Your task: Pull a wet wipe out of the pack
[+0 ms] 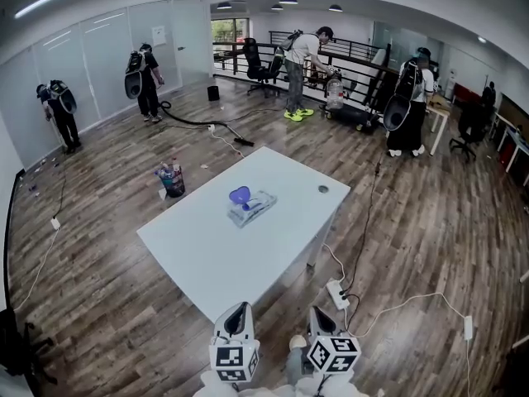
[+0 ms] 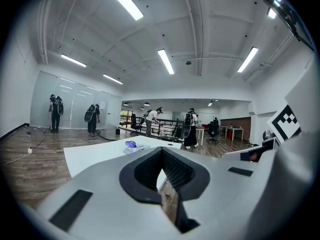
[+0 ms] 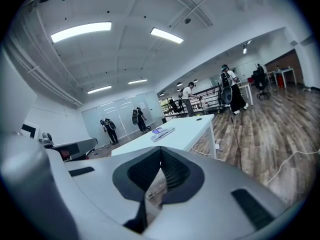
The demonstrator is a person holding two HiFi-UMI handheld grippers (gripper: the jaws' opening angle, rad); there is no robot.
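Table (image 1: 198,251): plain white, standing on a brown wood-grain plank floor (image 1: 413,222). Wipe pack (image 1: 254,209): translucent pale blue-white, with a violet-blue flap (image 1: 239,194). Left gripper (image 1: 237,308) and right gripper (image 1: 319,311): light grey shells with black jaw linings, and each cube is white with black square markers.

We hold our left gripper (image 1: 238,309) and right gripper (image 1: 319,313) side by side before us, each with jaws together and empty.

wet wipe pack (image 1: 250,206) lies mid-table, purple lid raised.
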